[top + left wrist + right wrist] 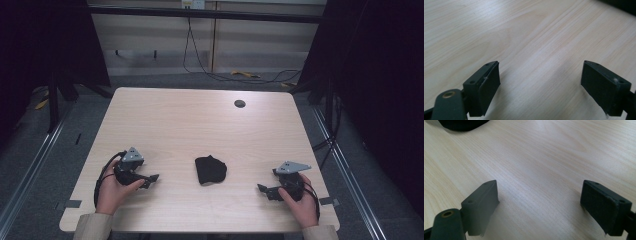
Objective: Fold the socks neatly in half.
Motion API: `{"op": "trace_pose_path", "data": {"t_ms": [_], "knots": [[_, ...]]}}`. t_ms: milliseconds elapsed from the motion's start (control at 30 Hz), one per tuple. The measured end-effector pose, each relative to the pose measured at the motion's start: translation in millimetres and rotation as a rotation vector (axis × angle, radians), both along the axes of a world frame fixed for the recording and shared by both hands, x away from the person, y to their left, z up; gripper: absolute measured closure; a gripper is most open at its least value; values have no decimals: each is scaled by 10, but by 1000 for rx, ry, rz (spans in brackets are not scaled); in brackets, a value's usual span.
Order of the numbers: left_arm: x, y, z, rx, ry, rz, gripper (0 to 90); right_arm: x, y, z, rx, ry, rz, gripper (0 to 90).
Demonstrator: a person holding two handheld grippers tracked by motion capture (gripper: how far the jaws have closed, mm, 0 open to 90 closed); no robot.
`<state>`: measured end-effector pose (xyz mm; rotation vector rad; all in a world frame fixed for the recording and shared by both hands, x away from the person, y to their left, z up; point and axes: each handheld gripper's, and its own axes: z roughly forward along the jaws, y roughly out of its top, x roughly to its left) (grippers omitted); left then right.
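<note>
Black cloth (210, 169), crumpled in a small heap, lies on the light wood tabletop (200, 120), near the front edge, about midway between the two grippers and apart from both. Left gripper (151, 180) sits at 9 o'clock of the cloth, held low over the tabletop in the person's left hand (114, 191), tips pointing toward the cloth. In the left gripper view its jaws stand wide apart, bare wood between them. Right gripper (264, 191) sits at about 4 o'clock of the cloth in the right hand (300, 199), tips pointing left. In the right gripper view jaws are wide apart, nothing between; cloth edge at 11 o'clock. Round dark grommet (240, 103) in the tabletop at 1 o'clock, far side.
</note>
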<state>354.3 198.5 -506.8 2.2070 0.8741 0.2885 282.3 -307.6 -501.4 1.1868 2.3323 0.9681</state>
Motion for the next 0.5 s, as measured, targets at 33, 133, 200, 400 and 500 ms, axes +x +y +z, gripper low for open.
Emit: {"op": "trace_pose_path", "data": {"t_ms": [33,133,200,400,500], "knots": [[1,11,-7,-3,-1,3,154,1,0,0,0,0,1,139],[3,51,-20,-4,-4,14,154,0,0,0,0,0,0,139],[0,71,-26,-7,-3,15,153,0,0,0,0,0,1,139],[-10,106,-47,-9,-2,13,153,0,0,0,1,0,0,139],[-12,117,-55,7,-22,-1,150,0,0,0,1,0,1,139]]}}
